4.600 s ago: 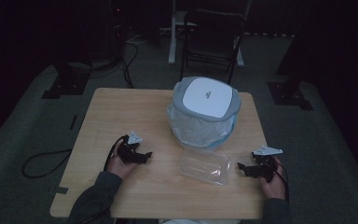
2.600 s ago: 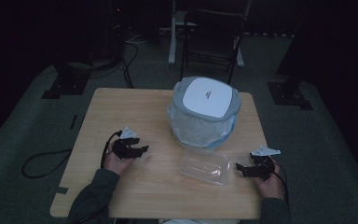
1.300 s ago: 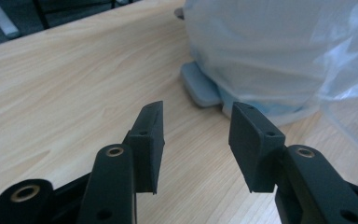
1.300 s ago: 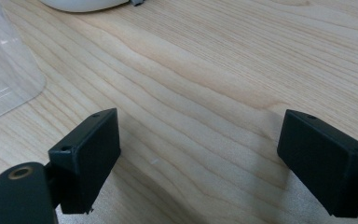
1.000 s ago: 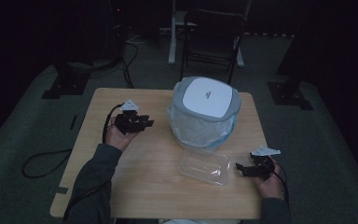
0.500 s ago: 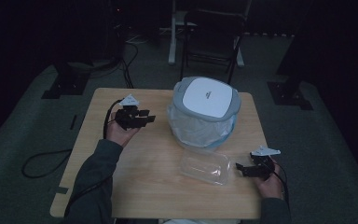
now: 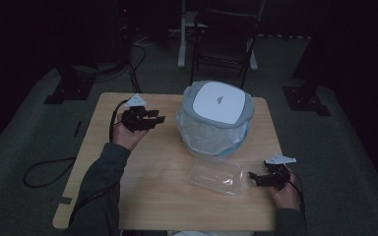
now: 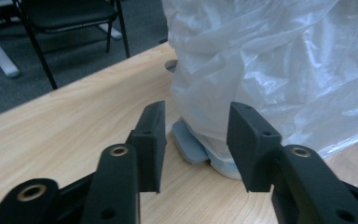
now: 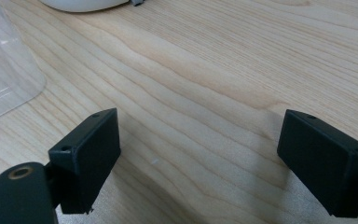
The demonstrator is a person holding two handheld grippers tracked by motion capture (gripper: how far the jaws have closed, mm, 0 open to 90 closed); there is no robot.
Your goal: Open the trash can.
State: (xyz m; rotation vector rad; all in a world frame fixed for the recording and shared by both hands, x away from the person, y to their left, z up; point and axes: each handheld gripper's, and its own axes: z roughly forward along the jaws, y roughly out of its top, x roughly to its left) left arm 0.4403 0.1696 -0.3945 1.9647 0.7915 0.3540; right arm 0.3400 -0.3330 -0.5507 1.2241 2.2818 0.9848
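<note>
Dark floor surrounds one wooden table (image 7: 142, 196), and behind it stands one black folding chair (image 7: 224, 29). On the floor at the left lies one loose cable (image 7: 44, 169).

On the table I count two things. The bigger one is one bin (image 7: 216, 123) with a grey and white lid, lined by a clear plastic bag (image 8: 270, 65) that hangs around its body. It stands at the far middle of the table. In the left gripper view I see its pale base touching the wood under the bag. The smaller thing is one clear plastic container (image 7: 216, 177), which lies flat on the near part of the table, just in front of the bin.

I hold two grippers, one in each hand. My left gripper (image 7: 152, 119) is raised near the far left part of the table and points toward the bin from its left side, near it but not touching. Its two jaws are parted with a moderate gap, and nothing is between them; the bag and the base of the bin show through the gap. My right gripper (image 7: 254, 178) rests low at the near right edge, just beside the right end of the container, pointing at it. Its two jaws are spread wide over bare wood and they grip nothing.
</note>
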